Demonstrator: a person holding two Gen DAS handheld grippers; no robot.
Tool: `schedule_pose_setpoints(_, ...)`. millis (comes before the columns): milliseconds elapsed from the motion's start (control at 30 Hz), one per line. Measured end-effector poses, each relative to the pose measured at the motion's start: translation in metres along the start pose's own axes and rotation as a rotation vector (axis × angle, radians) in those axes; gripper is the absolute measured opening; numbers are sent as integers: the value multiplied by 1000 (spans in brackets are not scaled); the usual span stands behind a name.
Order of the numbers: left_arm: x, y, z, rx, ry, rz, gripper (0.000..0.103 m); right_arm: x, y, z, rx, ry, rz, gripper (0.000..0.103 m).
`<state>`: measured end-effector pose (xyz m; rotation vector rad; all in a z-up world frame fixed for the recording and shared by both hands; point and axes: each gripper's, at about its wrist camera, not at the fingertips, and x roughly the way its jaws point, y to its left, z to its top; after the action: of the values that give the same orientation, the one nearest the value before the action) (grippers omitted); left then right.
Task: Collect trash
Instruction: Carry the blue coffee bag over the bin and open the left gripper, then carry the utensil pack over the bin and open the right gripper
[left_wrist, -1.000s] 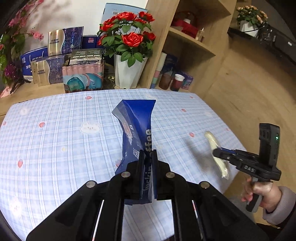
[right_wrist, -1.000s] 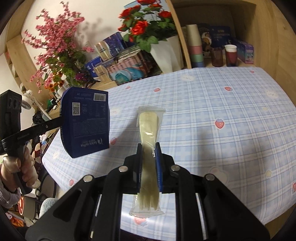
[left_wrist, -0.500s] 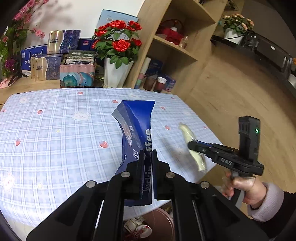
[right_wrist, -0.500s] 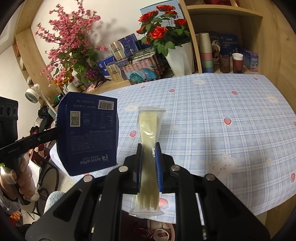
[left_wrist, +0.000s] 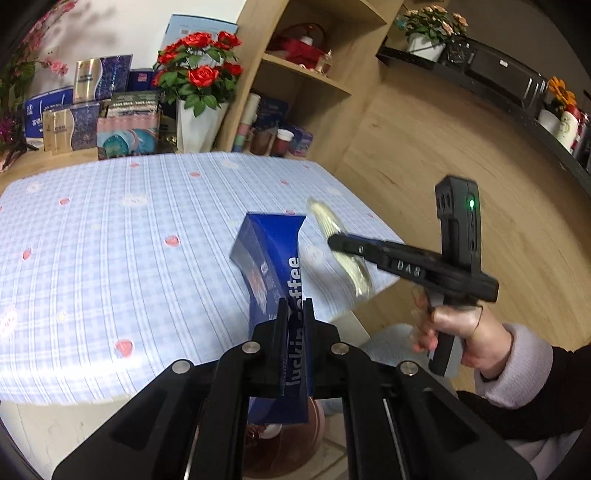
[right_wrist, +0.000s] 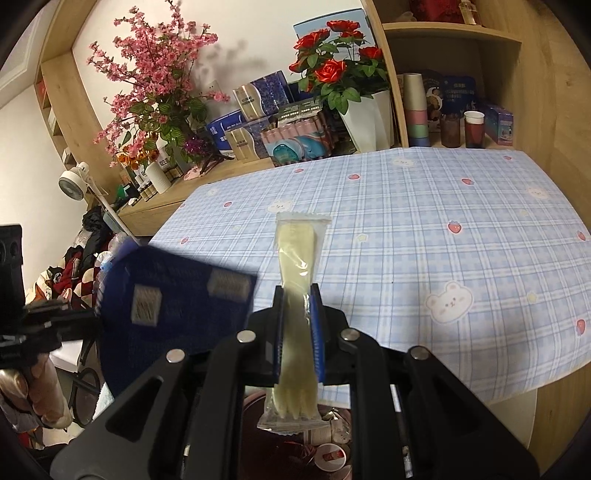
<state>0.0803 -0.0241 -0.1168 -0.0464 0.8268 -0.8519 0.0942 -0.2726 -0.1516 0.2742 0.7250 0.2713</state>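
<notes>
My left gripper (left_wrist: 295, 314) is shut on a blue coffee box (left_wrist: 275, 258), held upright past the table's near edge. The box also shows blurred in the right wrist view (right_wrist: 173, 310). My right gripper (right_wrist: 298, 295) is shut on a clear packet with a pale plastic fork (right_wrist: 297, 266). The right gripper (left_wrist: 334, 242) and the fork packet (left_wrist: 351, 262) show in the left wrist view, just right of the box. A pink trash bin (left_wrist: 291, 435) with rubbish sits on the floor below both grippers; its inside also shows in the right wrist view (right_wrist: 325, 443).
The table has a blue checked cloth (right_wrist: 443, 229). Behind it stand a white vase of red roses (right_wrist: 365, 118), boxes (left_wrist: 92, 118) and a wooden shelf with cups (right_wrist: 472, 129). Clothes (right_wrist: 81, 266) and a small fan (right_wrist: 74, 181) are at the left.
Both grippers have drawn back from over the table to beyond its near edge, still holding the box and the fork packet. The bin has come into view below them.
</notes>
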Motion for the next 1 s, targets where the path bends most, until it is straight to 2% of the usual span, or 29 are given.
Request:
schedule_pose_setpoints(200, 12, -12, -24, 34, 73, 8, 7, -9, 0, -14, 11, -5, -3, 16)
schedule_pose_setpoints(567, 56, -19, -50, 23, 172, -27, 6, -10, -8, -27, 23, 6, -13, 16)
schedule_pose_setpoints(700, 67, -17, -53, 14, 194, -34, 6, -12, -15, -28, 36, 4, -18, 16)
schedule_pose_setpoints(767, 71, -17, -54, 14, 200, -36, 1, -13, -16, -29, 40, 3, -20, 16)
schedule_pose_setpoints(1000, 78, -15, -50, 6, 199, -23, 1, -12, -18, -31, 43, 10, -17, 16)
